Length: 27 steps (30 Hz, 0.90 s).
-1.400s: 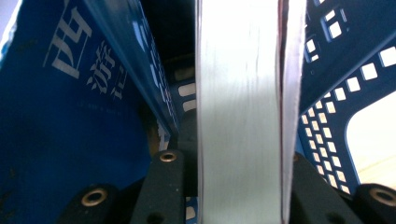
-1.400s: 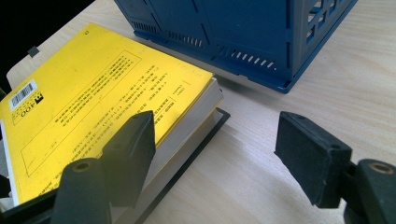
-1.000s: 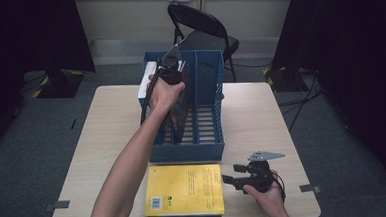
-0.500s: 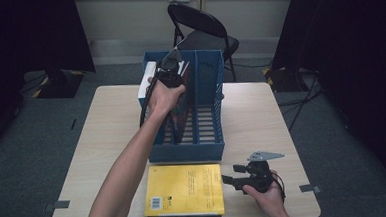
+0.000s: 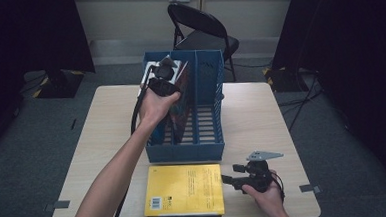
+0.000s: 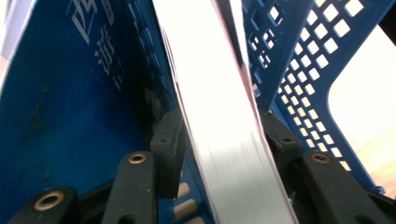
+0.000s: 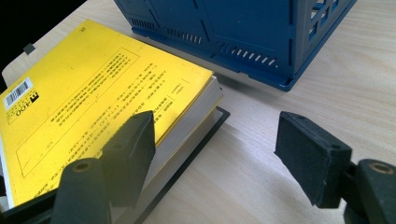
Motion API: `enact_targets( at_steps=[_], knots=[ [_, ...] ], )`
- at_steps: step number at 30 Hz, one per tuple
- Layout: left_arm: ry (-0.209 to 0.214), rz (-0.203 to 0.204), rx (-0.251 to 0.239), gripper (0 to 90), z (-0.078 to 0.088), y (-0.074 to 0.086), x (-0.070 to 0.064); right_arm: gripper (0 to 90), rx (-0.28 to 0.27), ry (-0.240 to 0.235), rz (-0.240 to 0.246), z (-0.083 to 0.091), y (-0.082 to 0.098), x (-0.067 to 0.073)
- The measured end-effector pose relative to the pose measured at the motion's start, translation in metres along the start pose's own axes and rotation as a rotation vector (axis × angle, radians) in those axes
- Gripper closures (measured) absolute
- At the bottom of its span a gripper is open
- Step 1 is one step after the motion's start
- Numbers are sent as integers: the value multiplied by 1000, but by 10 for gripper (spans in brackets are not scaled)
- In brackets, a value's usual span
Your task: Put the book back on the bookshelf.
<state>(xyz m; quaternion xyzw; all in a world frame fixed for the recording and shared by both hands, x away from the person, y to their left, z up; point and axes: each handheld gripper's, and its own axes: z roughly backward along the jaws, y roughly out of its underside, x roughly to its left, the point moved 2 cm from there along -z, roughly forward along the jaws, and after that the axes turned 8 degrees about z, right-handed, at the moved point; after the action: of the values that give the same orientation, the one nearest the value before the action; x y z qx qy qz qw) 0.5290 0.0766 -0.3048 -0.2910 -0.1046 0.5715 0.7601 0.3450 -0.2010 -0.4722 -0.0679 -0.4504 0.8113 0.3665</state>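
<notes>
A blue file rack (image 5: pixel 186 151) stands mid-table. My left gripper (image 5: pixel 163 82) reaches down into its left side. In the left gripper view the jaws (image 6: pixel 224 135) straddle the white page edge of an upright book (image 6: pixel 219 102); they have just been opening, and the pads stand beside the book without squeezing it. A blue cover with white characters (image 6: pixel 70 93) leans to its left. The book's dark red cover (image 5: pixel 183 96) shows in the high view. A yellow book (image 5: pixel 185 189) lies flat before the rack. My right gripper (image 5: pixel 228 179) rests open at its right edge, one pad (image 7: pixel 133 140) over the yellow book (image 7: pixel 84 88).
A thin dark book (image 7: pixel 196 135) lies under the yellow one. The rack's right compartments (image 5: pixel 207 123) hold nothing. Bare tabletop (image 5: pixel 261 120) lies to the right of the rack. A black folding chair (image 5: pixel 202 28) stands behind the table.
My left hand has shifted a little to the left above the rack. The right hand and the yellow book have not moved.
</notes>
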Motion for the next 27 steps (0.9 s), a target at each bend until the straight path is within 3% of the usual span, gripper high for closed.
enact_targets(
  at_steps=[1, 6, 11, 15, 18, 22, 27],
  knots=[
    [13, 2, -9, 560, 1, 2, 0, 281, 0, 0, 0, 0, 0, 0],
    [1, -64, -43, 552, 3, 14, -2, 281, 2, 1, 1, 0, 0, 0],
    [13, -80, -72, 529, 4, 21, -3, 281, 3, 0, 1, 0, 0, 1],
    [30, -105, -97, 582, 7, 31, -5, 281, 4, 1, 1, -1, 0, 1],
    [69, -93, -109, 586, 7, 39, -3, 281, 5, 2, 1, -1, 0, 1],
    [67, -90, -114, 582, 3, 47, -1, 280, 5, 3, 1, -2, 0, 1],
    [96, -77, -152, 566, 2, 58, 4, 280, 8, 2, 3, -3, -1, 2]
  ],
)
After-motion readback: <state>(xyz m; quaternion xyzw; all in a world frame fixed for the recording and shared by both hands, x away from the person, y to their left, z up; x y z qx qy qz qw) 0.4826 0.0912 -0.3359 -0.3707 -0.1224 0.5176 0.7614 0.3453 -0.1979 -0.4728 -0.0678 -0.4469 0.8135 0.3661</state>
